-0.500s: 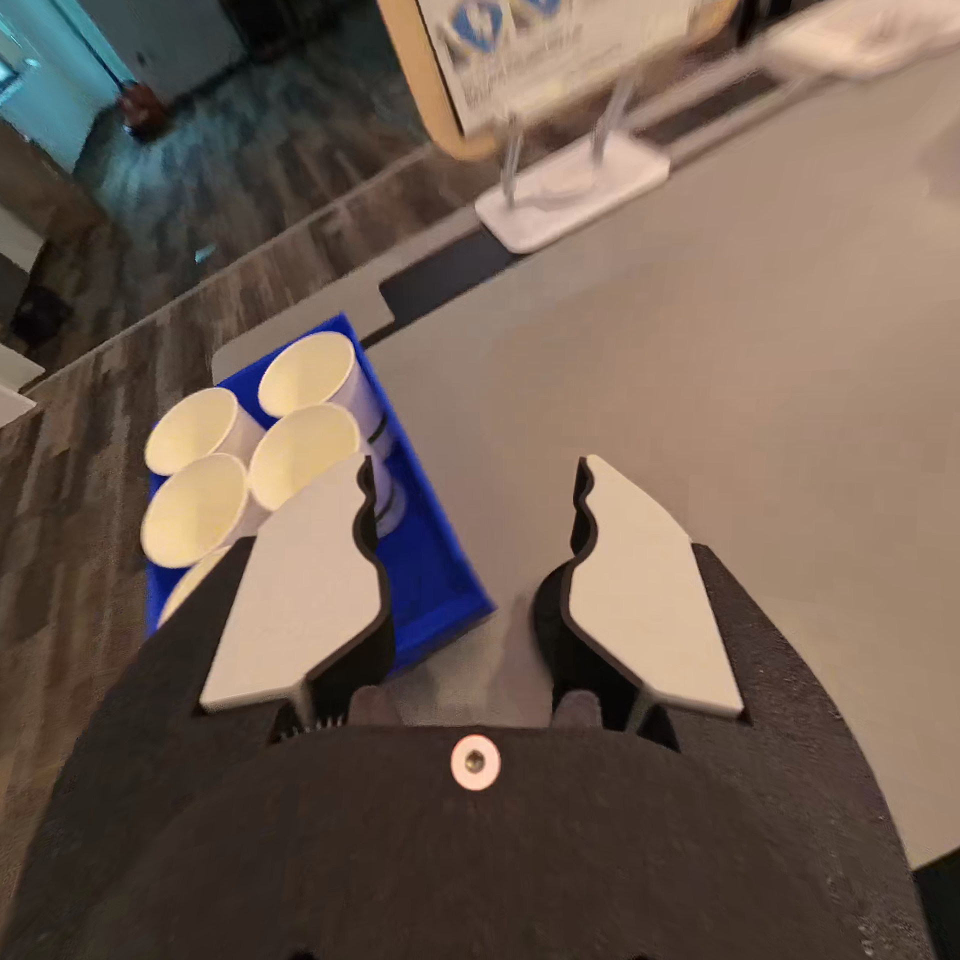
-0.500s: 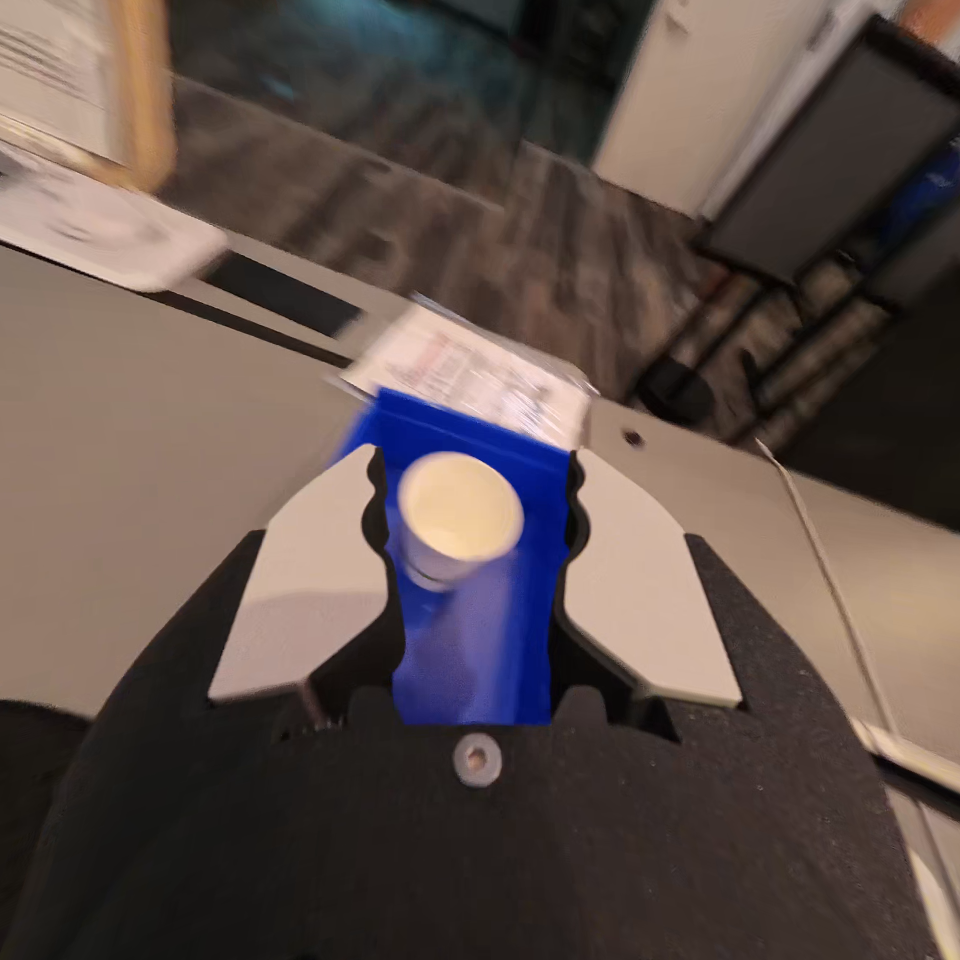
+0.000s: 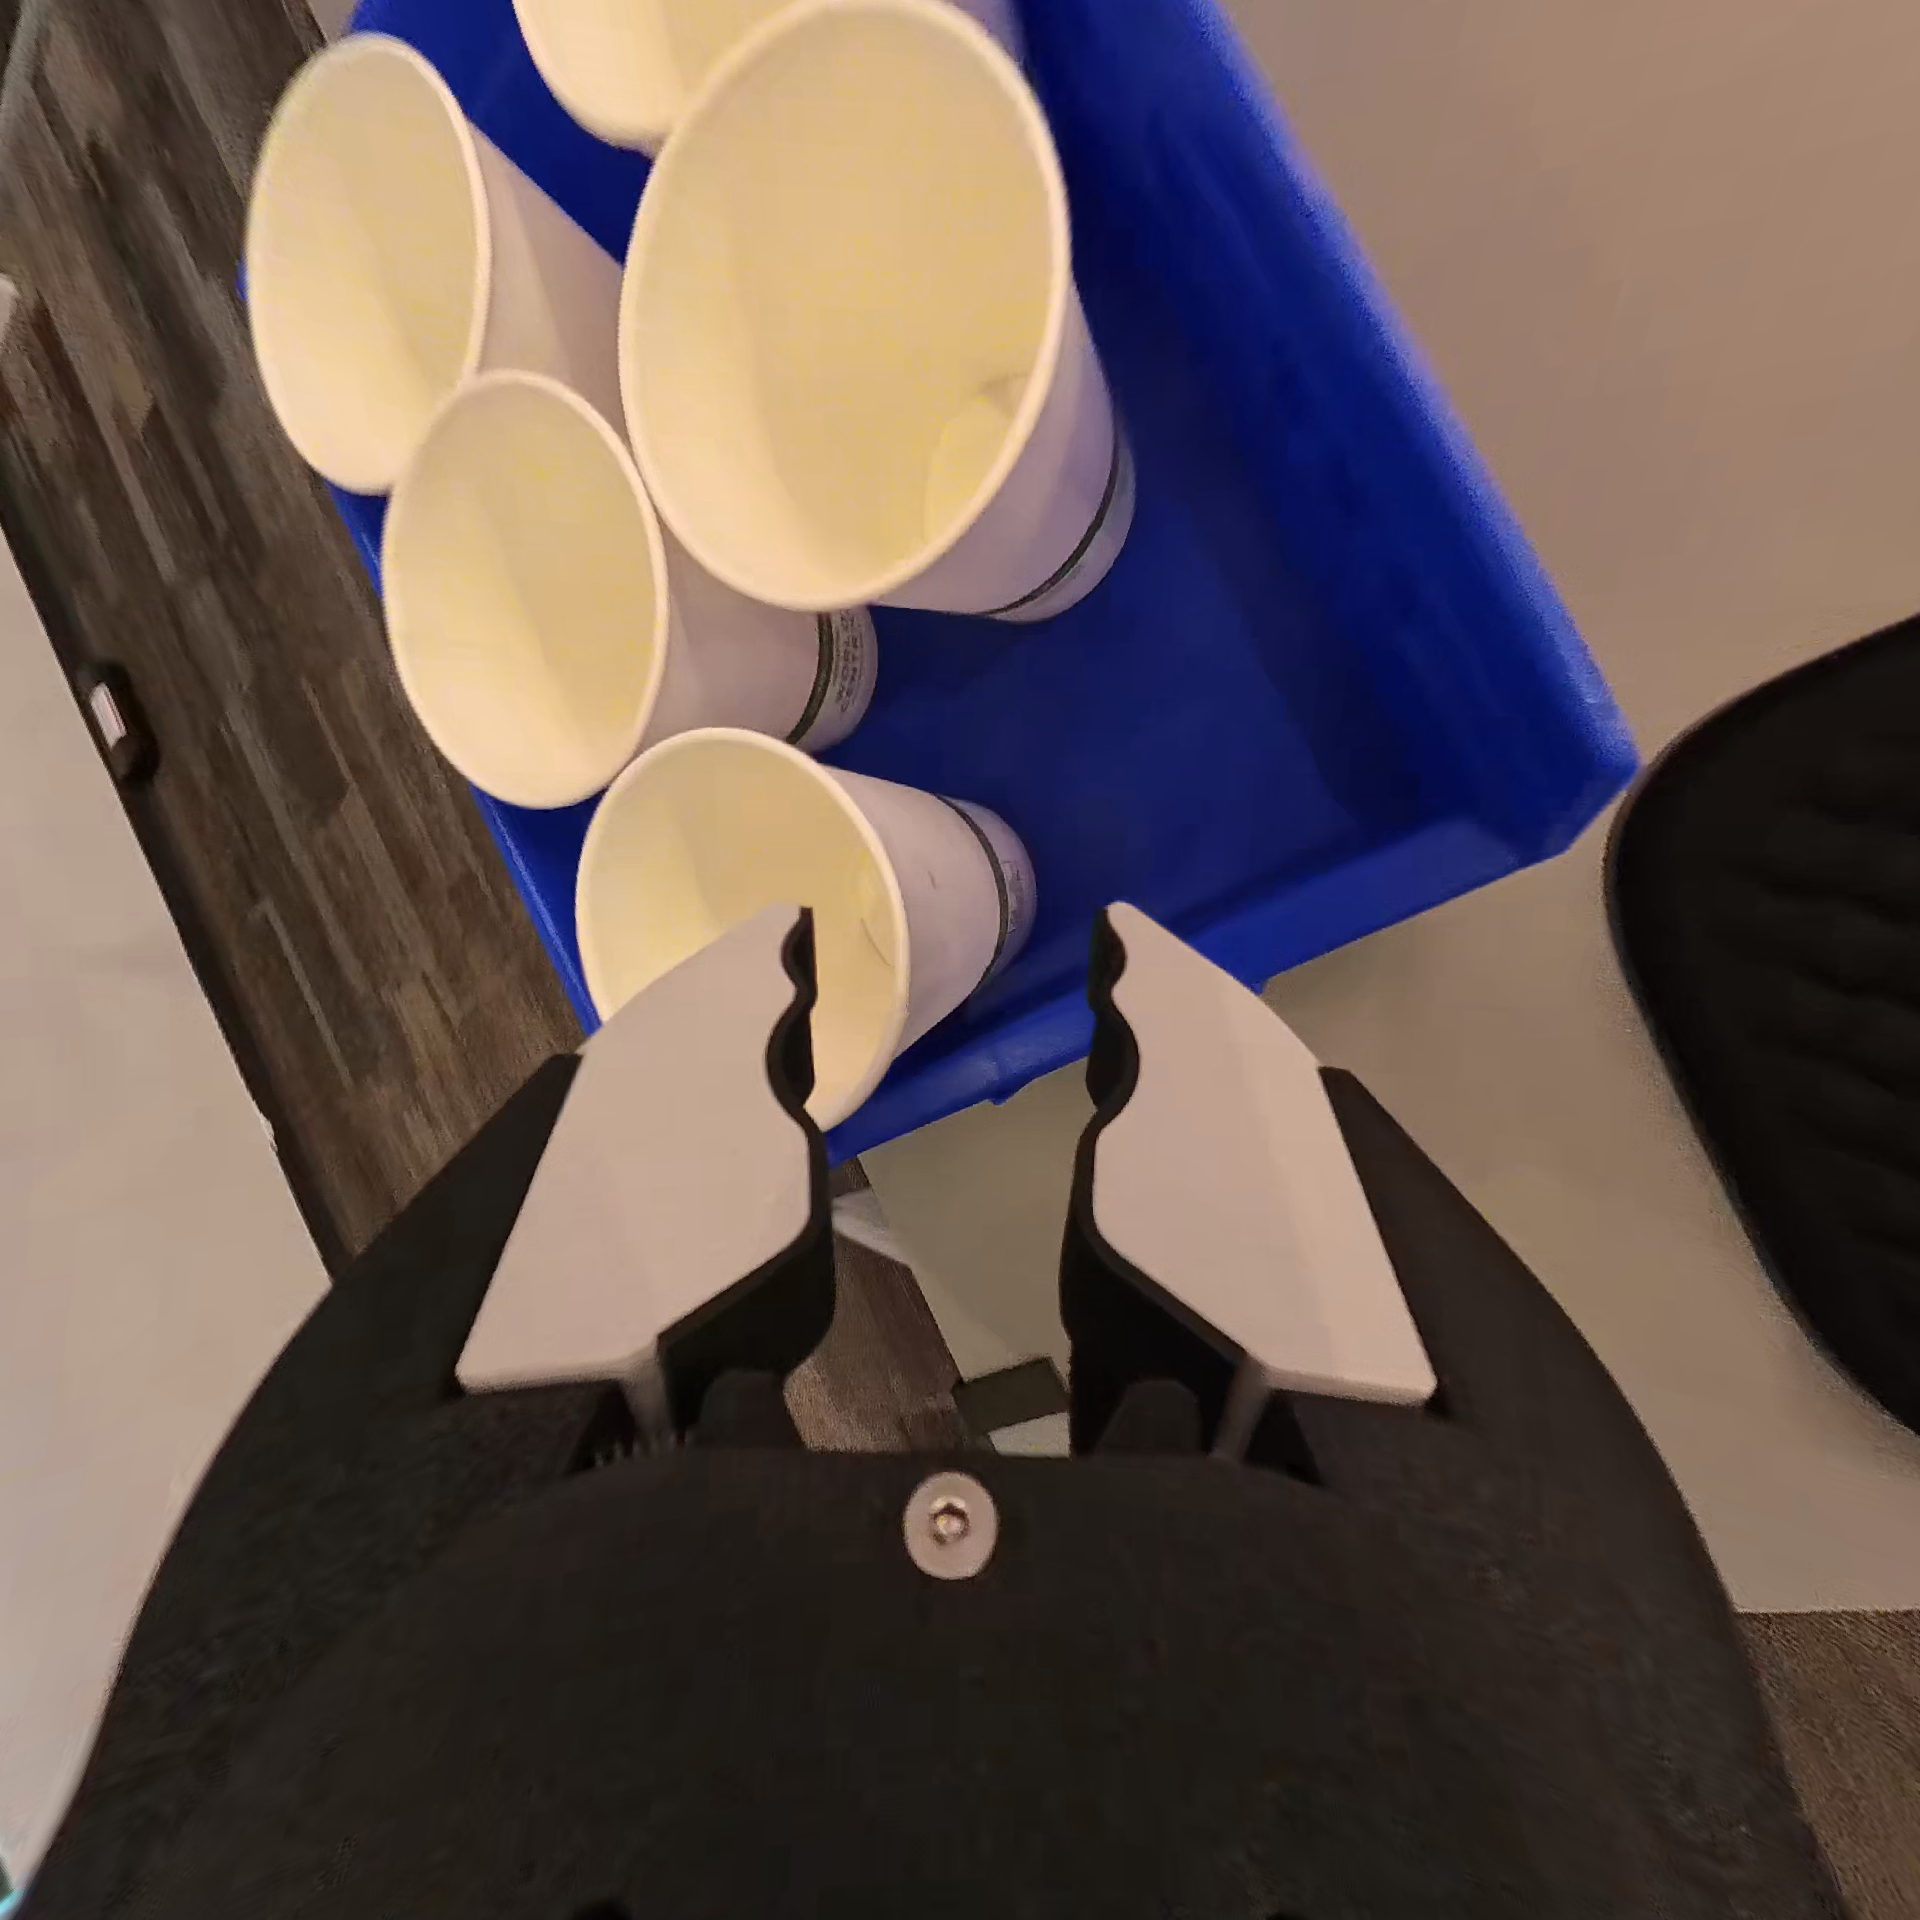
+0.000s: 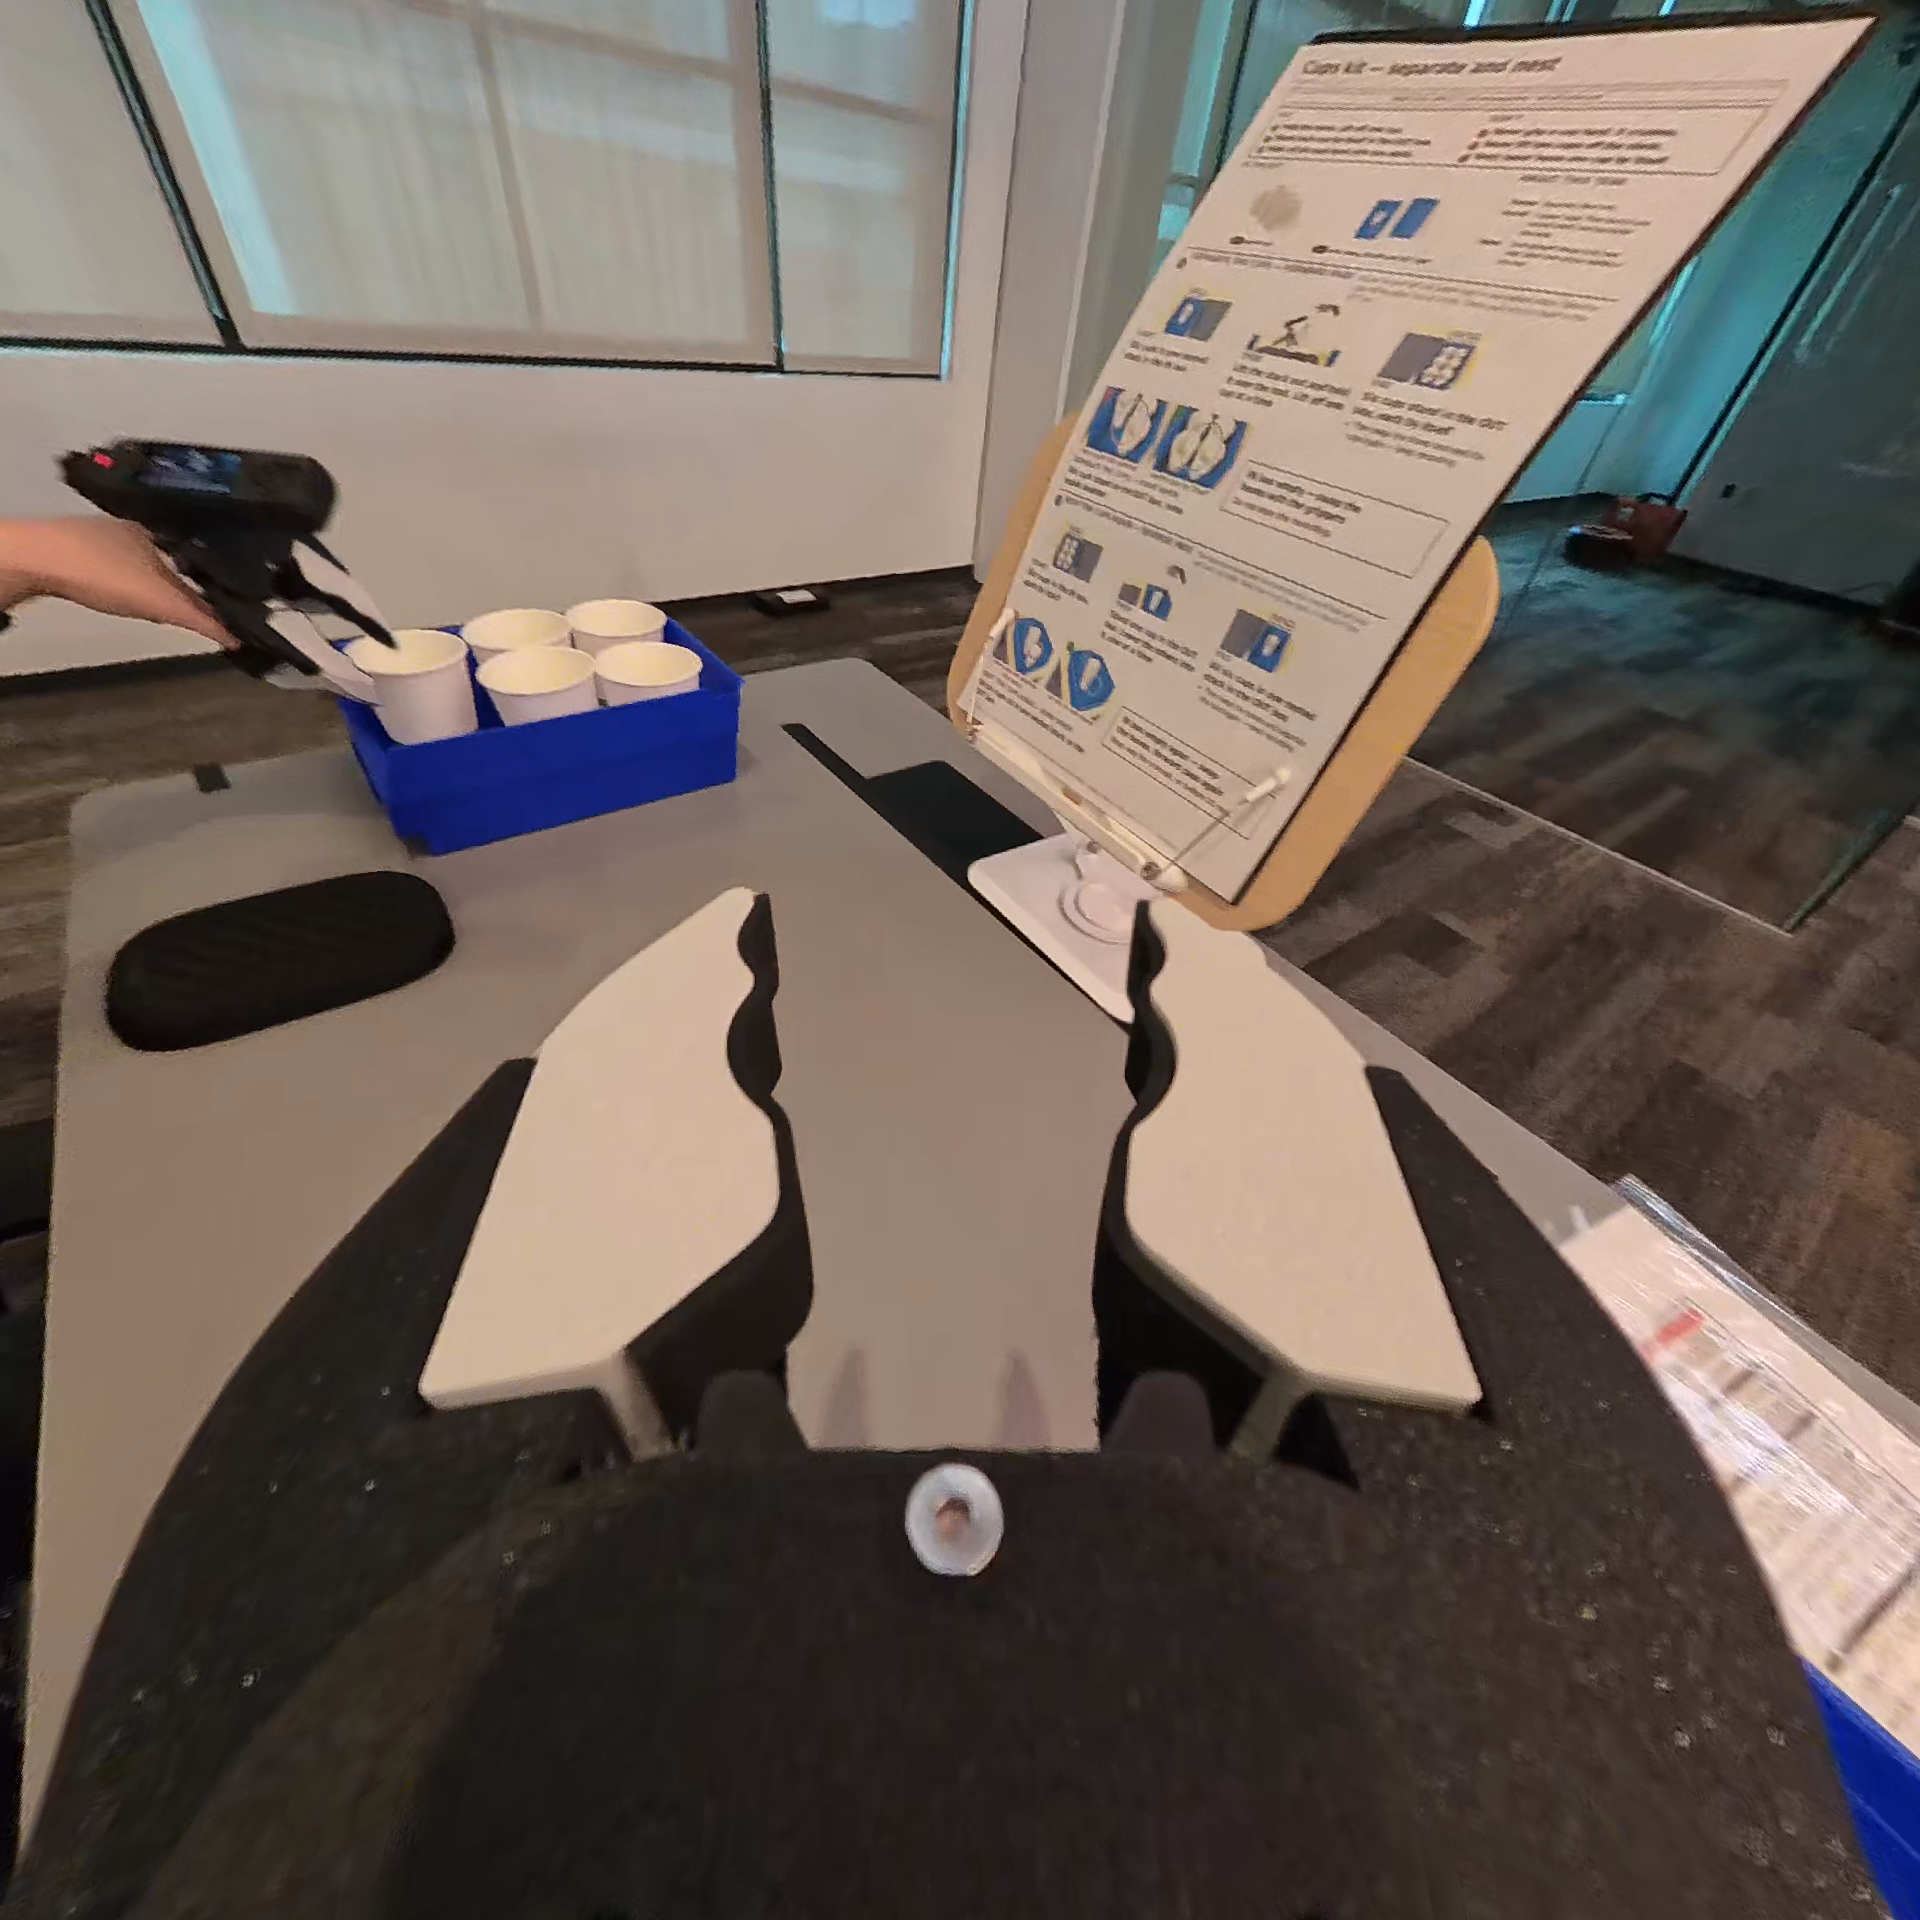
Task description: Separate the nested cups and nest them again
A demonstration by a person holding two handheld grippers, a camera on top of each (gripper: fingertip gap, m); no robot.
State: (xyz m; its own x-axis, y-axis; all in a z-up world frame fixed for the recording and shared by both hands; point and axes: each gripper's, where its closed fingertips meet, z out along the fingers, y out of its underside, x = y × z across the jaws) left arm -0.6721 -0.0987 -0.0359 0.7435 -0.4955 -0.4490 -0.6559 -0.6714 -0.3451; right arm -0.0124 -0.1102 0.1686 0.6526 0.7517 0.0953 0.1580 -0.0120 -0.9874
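Several white paper cups stand upright in a blue tray (image 3: 1299,644) at the table's left end. My left gripper (image 3: 951,935) is open over the tray's near corner. Its left finger (image 3: 675,1122) reaches over the mouth of the nearest cup (image 3: 935,894), and that cup's right wall lies between the two fingers, unclamped. In the right wrist view the left gripper (image 4: 369,660) shows at the rim of that same cup (image 4: 421,691) in the tray (image 4: 561,774). My right gripper (image 4: 945,914) is open and empty above the grey table (image 4: 935,1195).
A black padded rest (image 4: 281,956) lies on the table near the tray; it also shows in the left wrist view (image 3: 1787,1039). An instruction board on a white stand (image 4: 1299,468) stands at the table's far right. A laminated sheet (image 4: 1766,1434) and a blue edge (image 4: 1870,1766) are at the lower right.
My left gripper has moved down and in over the tray, up to the nearest cup. My right gripper has swung away from a blue tray holding one cup and now faces across the table.
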